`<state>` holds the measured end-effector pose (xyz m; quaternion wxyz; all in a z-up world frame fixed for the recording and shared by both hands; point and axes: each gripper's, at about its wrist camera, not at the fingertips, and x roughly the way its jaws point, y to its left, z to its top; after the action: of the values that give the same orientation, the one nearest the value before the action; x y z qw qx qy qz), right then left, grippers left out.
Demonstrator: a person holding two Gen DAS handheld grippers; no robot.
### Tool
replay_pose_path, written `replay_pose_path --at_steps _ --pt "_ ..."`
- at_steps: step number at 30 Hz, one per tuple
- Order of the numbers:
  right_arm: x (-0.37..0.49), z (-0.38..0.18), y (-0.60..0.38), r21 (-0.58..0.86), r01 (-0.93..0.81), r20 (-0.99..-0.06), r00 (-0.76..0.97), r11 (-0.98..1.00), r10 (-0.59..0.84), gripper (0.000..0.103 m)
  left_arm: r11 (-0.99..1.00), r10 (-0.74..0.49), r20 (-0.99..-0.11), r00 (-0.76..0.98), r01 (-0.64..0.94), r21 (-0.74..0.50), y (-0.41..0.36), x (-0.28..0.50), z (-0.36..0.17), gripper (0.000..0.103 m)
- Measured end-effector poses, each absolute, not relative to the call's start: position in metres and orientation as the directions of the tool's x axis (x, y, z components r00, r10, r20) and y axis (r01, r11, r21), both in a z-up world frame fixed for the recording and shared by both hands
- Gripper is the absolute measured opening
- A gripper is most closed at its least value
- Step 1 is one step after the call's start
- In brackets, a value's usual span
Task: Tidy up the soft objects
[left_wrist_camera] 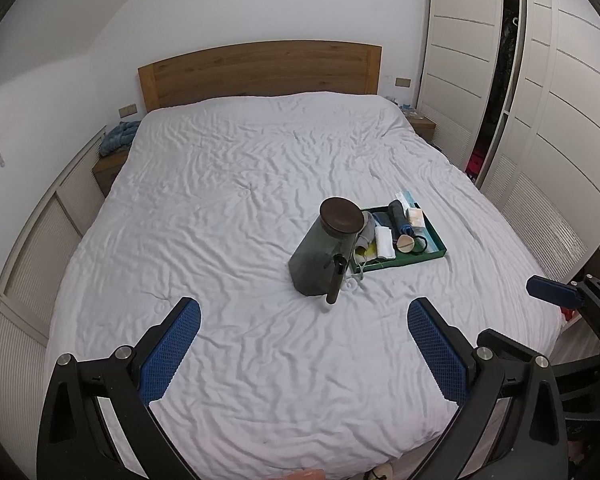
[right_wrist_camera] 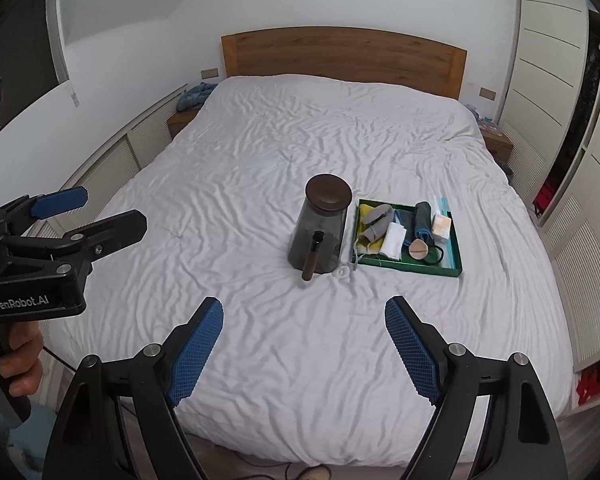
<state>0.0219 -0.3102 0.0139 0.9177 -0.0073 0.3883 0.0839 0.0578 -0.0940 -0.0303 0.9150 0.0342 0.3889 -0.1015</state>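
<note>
A green tray (left_wrist_camera: 440, 254) (right_wrist_camera: 458, 256) lies on the white bed, holding several small soft items: a grey cloth (right_wrist_camera: 378, 216), a folded white cloth (right_wrist_camera: 394, 240), a dark rolled piece (right_wrist_camera: 422, 218) and a tissue pack (right_wrist_camera: 440, 226). Left of it stands a dark smoky jar (left_wrist_camera: 320, 260) (right_wrist_camera: 318, 240) with a brown lid. A thin dark tube (left_wrist_camera: 336, 280) (right_wrist_camera: 311, 256) stands in front of the jar. My left gripper (left_wrist_camera: 304, 312) hovers open over the bed's near part, nothing between its pads. My right gripper (right_wrist_camera: 304, 312) is likewise open and empty, short of the jar.
The bed (left_wrist_camera: 240, 184) has a wooden headboard (left_wrist_camera: 260, 72). A blue cloth (left_wrist_camera: 118, 136) lies on the left nightstand. White louvred wardrobe doors (left_wrist_camera: 560, 152) stand along the right, one ajar. A hand (right_wrist_camera: 20, 364) holds the left gripper's handle at left.
</note>
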Motion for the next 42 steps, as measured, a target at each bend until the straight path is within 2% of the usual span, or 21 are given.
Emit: replay_pose_path --at_steps 42 --pt "0.026 0.008 -0.293 0.028 -0.200 -0.720 0.676 0.979 0.158 0.084 0.979 -0.151 -0.716 0.682 0.203 -0.014 -0.093 0.049 -0.031 0.102"
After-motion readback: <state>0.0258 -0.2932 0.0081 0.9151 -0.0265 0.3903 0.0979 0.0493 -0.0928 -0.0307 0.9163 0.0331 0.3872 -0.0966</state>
